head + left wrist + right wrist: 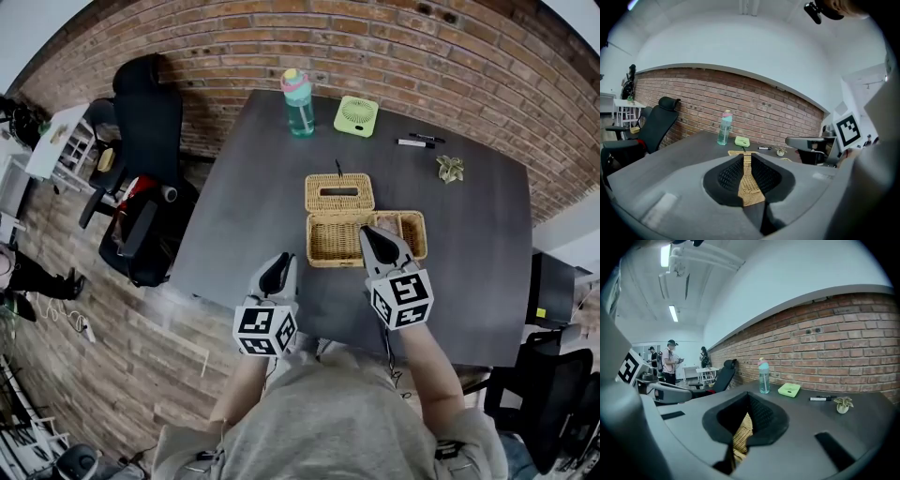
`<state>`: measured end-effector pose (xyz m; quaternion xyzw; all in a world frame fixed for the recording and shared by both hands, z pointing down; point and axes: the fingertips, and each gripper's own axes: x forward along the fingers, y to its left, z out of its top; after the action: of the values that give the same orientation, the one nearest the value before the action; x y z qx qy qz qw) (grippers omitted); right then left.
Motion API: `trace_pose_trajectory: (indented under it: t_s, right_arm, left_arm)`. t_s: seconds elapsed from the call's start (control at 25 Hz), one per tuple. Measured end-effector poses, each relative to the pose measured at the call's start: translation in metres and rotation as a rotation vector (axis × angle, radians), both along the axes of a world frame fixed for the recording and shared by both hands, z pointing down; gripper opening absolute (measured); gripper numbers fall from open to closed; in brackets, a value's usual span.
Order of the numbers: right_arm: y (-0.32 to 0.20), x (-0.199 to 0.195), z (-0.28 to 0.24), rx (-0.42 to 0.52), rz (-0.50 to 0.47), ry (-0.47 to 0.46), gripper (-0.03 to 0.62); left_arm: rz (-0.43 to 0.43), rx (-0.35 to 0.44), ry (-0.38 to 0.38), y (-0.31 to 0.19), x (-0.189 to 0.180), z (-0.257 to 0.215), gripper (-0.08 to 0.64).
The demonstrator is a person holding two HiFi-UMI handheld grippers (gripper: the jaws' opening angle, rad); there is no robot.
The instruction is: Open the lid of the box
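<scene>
A wicker box stands mid-table with its top uncovered. Its flat wicker lid, which has a slot in it, lies just behind it. My right gripper hangs over the box's middle and is shut, with nothing showing between its pads. In the right gripper view the tips of the right gripper meet, with wicker below them. My left gripper is near the table's front edge, left of the box and apart from it. In the left gripper view, the left gripper shows a narrow slit with nothing in it and the box beyond.
At the table's far side stand a teal bottle, a green fan, two pens and a small plant. A black office chair is left of the table. A brick wall runs behind.
</scene>
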<state>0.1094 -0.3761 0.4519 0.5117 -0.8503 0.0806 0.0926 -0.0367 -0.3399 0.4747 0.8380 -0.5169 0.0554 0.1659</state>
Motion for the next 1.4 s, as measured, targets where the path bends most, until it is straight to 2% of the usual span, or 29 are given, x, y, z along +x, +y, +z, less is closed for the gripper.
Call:
trace_pose_trajectory:
  t_s: [0.36,0.72,1.4]
  right_arm:
    - [0.064,-0.019,0.002,-0.001,0.044,-0.025,0.003]
    - [0.158,-0.052,0.001,0.009,0.101,-0.023,0.003]
    - [0.298,-0.102,-0.030,0.113,0.141,-0.023,0.003]
  left_arm:
    - [0.068,0.005,0.004,0.034,-0.009,0.002,0.034]
    - [0.140,0.031,-0.009,0.108,-0.035,-0.008,0.031]
    - [0.173,0.081,0.001,0.239,-0.085,-0.027,0.030]
